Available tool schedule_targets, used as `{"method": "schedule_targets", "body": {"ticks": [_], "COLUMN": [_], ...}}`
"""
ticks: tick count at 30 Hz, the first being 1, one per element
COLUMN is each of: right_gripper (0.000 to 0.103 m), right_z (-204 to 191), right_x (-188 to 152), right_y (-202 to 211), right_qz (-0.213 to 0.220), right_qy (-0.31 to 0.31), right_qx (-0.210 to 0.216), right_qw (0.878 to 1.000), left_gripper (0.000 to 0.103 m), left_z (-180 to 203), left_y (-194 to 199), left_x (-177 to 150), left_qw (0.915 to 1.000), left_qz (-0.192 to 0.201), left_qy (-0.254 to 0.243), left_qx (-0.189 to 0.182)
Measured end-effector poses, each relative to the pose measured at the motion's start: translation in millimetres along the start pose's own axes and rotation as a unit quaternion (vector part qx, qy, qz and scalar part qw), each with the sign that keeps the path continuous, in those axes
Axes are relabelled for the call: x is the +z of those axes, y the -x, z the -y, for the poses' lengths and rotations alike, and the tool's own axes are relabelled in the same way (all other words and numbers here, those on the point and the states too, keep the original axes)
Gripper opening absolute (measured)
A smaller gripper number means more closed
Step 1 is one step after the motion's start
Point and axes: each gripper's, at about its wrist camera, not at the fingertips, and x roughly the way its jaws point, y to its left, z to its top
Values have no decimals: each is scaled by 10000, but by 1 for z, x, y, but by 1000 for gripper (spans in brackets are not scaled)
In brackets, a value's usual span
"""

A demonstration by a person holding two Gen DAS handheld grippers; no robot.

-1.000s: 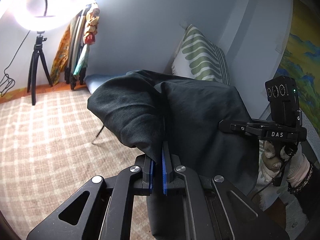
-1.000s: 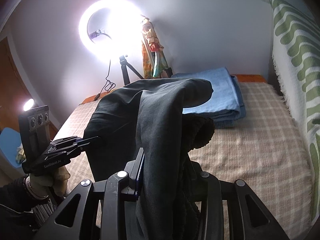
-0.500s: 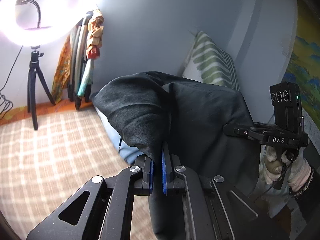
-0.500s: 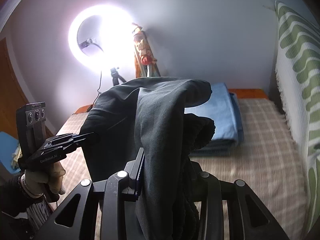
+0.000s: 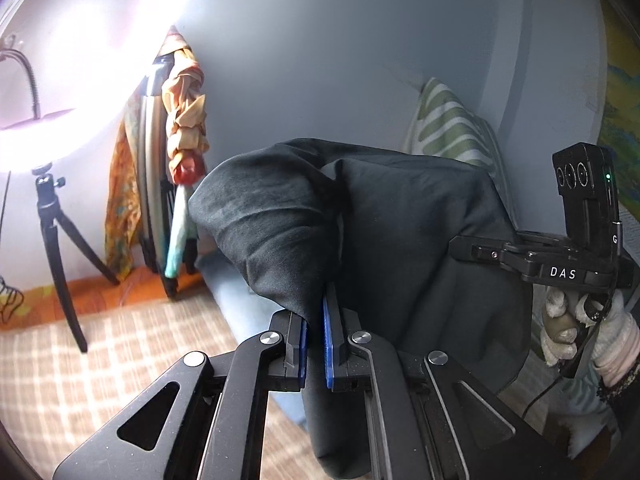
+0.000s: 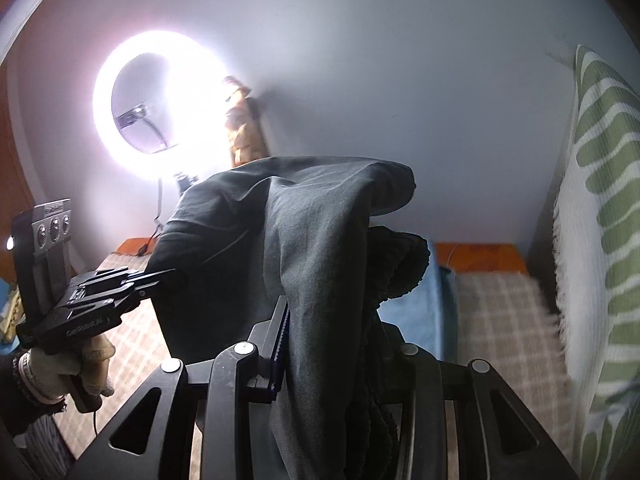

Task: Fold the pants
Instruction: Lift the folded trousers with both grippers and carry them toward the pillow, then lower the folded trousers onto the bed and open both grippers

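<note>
- The left gripper [image 5: 316, 332] was clamped on a fold of the dark soft cloth pants [image 5: 400, 240], its blue pads nearly together.
- The right gripper [image 6: 332, 344] pinched a thick bunch of the same pants [image 6: 320, 240], which hung in the air between both tools, above the checked bed cover [image 6: 500, 312].
- Only the left view showed the black tripod legs [image 5: 56, 248] and the gloved right hand [image 5: 576, 320].
- Only the right view showed the whole bright ring lamp [image 6: 160, 96], the folded blue blanket [image 6: 416, 304] and the gloved left hand [image 6: 72, 364].
- The green striped pillow [image 6: 600, 200] was cut off at the edge.
- The pants hid the right gripper's far finger, and their lower ends could not be seen.
</note>
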Motion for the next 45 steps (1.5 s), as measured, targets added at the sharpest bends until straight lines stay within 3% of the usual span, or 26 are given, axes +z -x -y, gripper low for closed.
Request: {"method": "schedule_targets", "body": {"ticks": [8,15,21,26,28,36,45], "right_gripper": [33,34,48,61,65,71,86], "right_z": [25,44,63,77,78,59,27], "right_x": [15,12,8,10,11,8,7], "right_y": [-52,-94,-117,-107,-100,-72,-28], "right_qz": [-170,-490,-787,-571,-502,-366,-83], "right_qy": [6,87,-74,-371,-410,-336,-307], "right_qx": [-109,-269,-753,-892,-941,-1097,-1217], "right_qw": [9998,9984,9940,9937,9934,9927,9921], "left_gripper": [5,5,12,33,48,57,69], "left_z": [-17,-22,-20,-13,-12,-9,6], "left_y": [-41,-72,-89,-81,-77,-52,-11], "left_x": [14,13,12,14,14,17,12], "left_qw": [9995,9975,9943,9940,9942,9965,9971], "left_qz": [-135,-343,-497,-392,-374,-279,-112], "left_qy": [62,-206,-401,-502,-506,-297,-334], "left_qx": [267,583,852,895,867,731,673]}}
